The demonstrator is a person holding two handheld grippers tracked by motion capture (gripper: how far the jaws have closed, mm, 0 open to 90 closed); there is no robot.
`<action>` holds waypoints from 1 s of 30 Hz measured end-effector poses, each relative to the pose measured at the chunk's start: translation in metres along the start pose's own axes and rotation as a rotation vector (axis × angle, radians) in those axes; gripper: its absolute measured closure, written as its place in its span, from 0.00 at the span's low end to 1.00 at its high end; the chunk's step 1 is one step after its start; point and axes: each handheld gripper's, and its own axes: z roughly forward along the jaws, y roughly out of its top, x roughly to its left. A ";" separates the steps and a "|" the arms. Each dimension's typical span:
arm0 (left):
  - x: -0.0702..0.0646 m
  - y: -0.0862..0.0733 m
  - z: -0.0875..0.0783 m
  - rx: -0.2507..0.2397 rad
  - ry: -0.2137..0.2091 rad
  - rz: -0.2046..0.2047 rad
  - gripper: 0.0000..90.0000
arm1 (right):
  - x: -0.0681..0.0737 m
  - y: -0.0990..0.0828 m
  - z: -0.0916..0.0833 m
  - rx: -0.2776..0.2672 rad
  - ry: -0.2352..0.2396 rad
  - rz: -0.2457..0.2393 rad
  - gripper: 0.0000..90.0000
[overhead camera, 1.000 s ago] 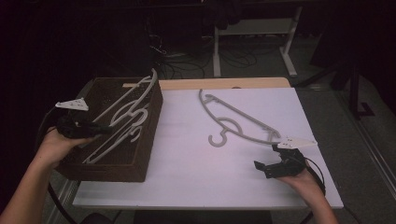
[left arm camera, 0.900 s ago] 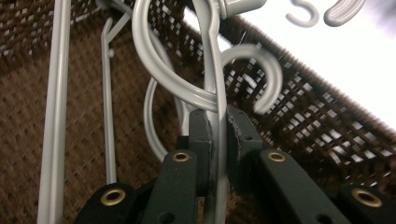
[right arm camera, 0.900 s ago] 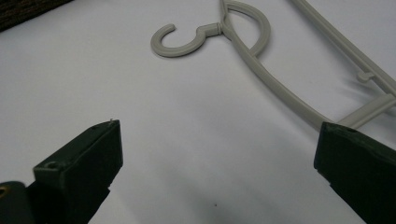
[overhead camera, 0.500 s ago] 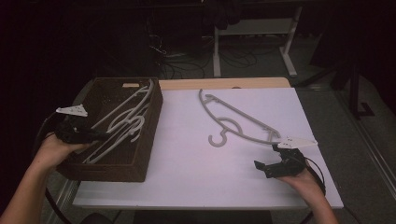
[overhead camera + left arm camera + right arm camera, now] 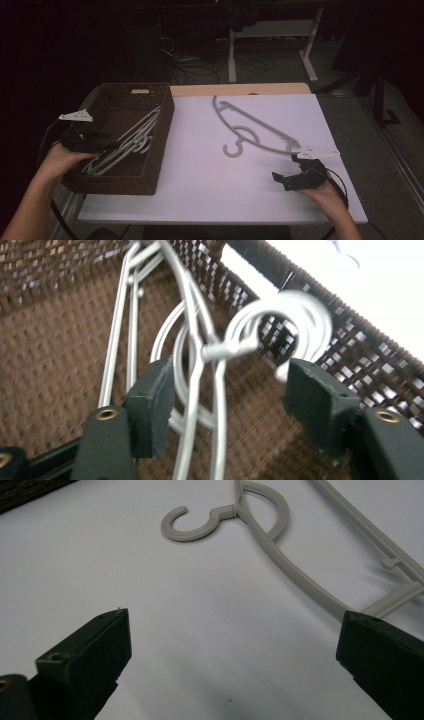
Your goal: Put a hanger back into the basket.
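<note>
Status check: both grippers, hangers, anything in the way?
Left gripper just opened, hangers in basket loose between its jaws. Right gripper open beside hanger on table. Nothing blocking it.

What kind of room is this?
Probably a lab or workshop, not a home. A white-topped table stands in a dark room, loose cables lie on the floor behind it, and a desk frame stands farther back.

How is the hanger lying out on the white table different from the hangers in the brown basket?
The table hanger lies alone and flat on the white table; the basket hangers are stacked, overlapping, inside the woven basket. The left gripper, whose jaws have just been opening, straddles the basket hangers without pressing them; the open right gripper sits just short of the table hanger. All look like pale plastic with hooks.
</note>
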 end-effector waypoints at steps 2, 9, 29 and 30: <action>-0.006 0.006 0.001 -0.020 -0.016 0.009 0.33 | 0.000 0.000 0.000 -0.001 0.001 0.000 0.01; -0.040 0.032 0.013 -0.100 -0.086 0.060 0.26 | 0.000 0.000 -0.001 -0.001 0.002 -0.002 0.01; -0.144 0.080 0.078 -0.204 -0.256 0.176 0.10 | 0.007 0.021 0.008 0.032 0.013 -0.025 0.02; -0.147 0.080 0.081 -0.202 -0.258 0.179 0.10 | 0.007 0.021 0.008 0.032 0.013 -0.025 0.02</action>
